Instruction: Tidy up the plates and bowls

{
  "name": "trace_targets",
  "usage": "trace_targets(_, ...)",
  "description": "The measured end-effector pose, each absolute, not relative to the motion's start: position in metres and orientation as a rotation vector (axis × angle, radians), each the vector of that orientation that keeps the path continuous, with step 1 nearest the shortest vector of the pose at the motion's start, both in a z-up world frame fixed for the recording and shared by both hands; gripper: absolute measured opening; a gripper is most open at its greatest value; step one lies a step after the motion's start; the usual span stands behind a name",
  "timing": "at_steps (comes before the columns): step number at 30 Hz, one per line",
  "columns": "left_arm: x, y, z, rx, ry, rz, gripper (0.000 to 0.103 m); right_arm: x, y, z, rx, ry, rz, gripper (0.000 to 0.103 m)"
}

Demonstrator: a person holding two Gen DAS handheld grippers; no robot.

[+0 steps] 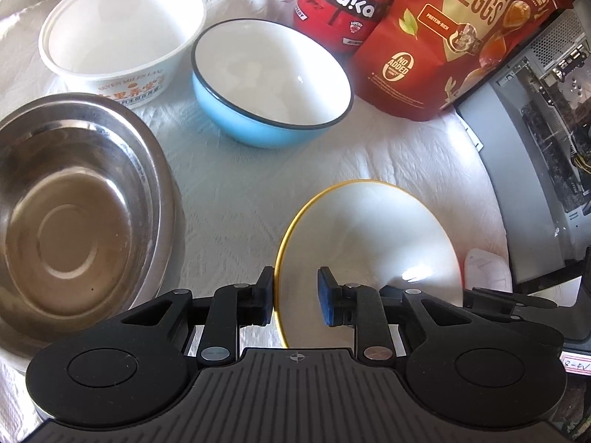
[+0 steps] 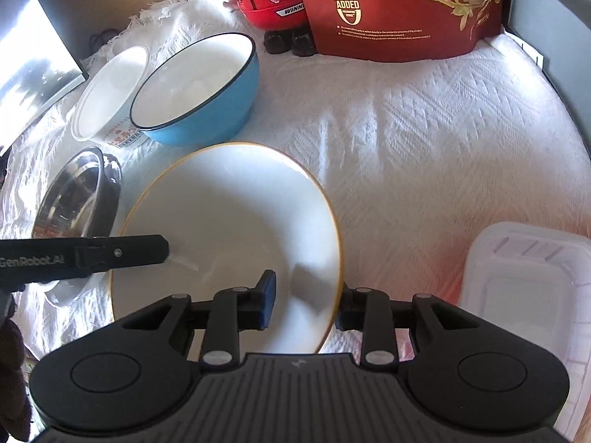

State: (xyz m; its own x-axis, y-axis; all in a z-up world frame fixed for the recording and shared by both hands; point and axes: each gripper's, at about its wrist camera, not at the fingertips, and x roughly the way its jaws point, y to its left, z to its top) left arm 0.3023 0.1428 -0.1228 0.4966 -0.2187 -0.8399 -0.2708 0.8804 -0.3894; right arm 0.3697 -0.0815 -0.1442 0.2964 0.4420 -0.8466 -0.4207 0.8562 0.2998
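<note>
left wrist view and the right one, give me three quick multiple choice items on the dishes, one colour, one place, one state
1. The plate has a rim that is: A blue, B yellow, C red.
2. The blue bowl stands: A on the plate, B on top of the pouch, C between the paper bowl and the red pouch.
3. The blue bowl is: A upright, B upside down, C on its side.

Answers: 1 B, a thin yellow line runs round its edge. 2 C, the left wrist view shows one on each side of it. 3 A, its white inside faces up.
</note>
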Motion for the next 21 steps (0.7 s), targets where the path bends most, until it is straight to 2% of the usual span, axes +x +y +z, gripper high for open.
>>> trace_targets(5,0.297,0.145,-0.118,-0.516,1.047,0.026,0.031,0.363,-0.082,-0.144,0.04,1.145,0.569,0.032)
trace_targets(21,0.282,0.158,-0.122,-0.575,1.064,0.013,0.028,0.349,-0.085,-0.139,0.038,1.077,0.569,0.032)
